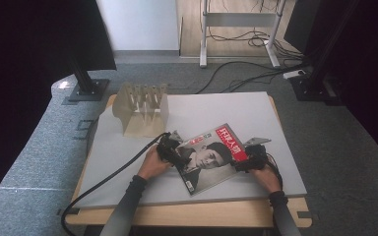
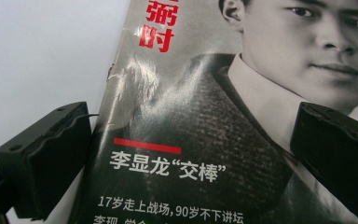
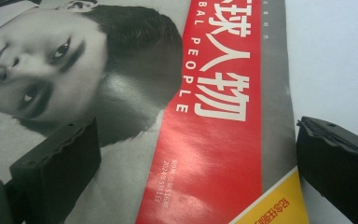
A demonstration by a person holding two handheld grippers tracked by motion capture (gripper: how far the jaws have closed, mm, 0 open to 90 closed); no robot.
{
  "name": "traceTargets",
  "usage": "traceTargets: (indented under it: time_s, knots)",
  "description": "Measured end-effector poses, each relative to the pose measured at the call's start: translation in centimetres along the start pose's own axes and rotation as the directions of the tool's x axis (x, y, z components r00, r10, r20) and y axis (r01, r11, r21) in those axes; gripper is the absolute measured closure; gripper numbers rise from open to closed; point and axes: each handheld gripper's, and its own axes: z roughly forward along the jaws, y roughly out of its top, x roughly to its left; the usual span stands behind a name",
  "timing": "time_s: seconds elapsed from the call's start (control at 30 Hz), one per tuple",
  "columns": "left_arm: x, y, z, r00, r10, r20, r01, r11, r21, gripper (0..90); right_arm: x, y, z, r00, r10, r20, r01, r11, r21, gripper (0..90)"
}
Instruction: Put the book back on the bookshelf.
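Note:
A magazine (image 1: pixel 210 158) with a grey portrait cover and a red title band lies flat and askew on the grey table mat (image 1: pixel 256 113). My left gripper (image 1: pixel 170 149) is open at the magazine's left edge; its jaws straddle the creased spine (image 2: pixel 121 88), one over the mat, one over the cover. My right gripper (image 1: pixel 250 161) is open at the magazine's right edge, over the red band (image 3: pixel 214 130), with one jaw above the cover and the other above the mat. Neither pair of jaws pinches the magazine (image 2: pixel 200 154).
A pale slotted rack (image 1: pixel 142 109) stands at the back left of the mat. The left gripper's black cable (image 1: pixel 103 179) trails off the front left. Dark stands and floor cables lie beyond the table. The wooden table edge (image 1: pixel 197 212) runs along the front.

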Motion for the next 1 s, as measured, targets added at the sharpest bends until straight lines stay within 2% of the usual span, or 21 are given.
traceTargets:
  time_s: [0.2, 0.33, 0.63, 0.73, 0.9, 1.0]
  knots:
    - [-1.5, -1.2, -1.1, 1.0, 0.001, 0.001, -0.001, 0.9998, 0.019, 0.0, 1.2, -0.8, -0.7, 0.9992, -0.03, -0.028, 0.03, 1.0, -0.003, 0.2]
    - [-2.0, -1.7, -1.5, 1.0, 0.001, 0.004, -0.001, 0.9999, 0.015, 0.0, 1.5, -1.1, -1.1, 0.9984, -0.04, -0.04, 0.04, 0.999, -0.007, 1.8]
    - [-2.6, -2.0, -1.7, 1.0, -0.006, -0.002, 0.006, 0.9999, 0.016, 0.0, 2.2, -2.8, -3.9, 0.9982, -0.06, -0.005, 0.06, 0.998, 0.031, 1.2]
    - [-2.9, -2.2, -1.7, 0.9999, -0.012, -0.006, 0.012, 0.9998, 0.014, 0.0, 2.3, -3.0, -3.8, 0.9984, -0.056, -0.001, 0.056, 0.998, 0.032, 0.0]
    - [-3.4, -2.5, -2.0, 0.9998, -0.015, -0.008, 0.015, 0.9998, 0.011, 0.0, 2.2, -2.6, -3.4, 0.9972, -0.075, 0.004, 0.075, 0.996, 0.044, 0.0]
    - [-3.7, -2.8, -2.1, 0.9997, -0.019, -0.013, 0.019, 0.9998, 0.003, 0.0, 2.0, -2.4, -3.0, 0.9984, -0.057, 0.008, 0.057, 0.998, 0.035, 0.0]
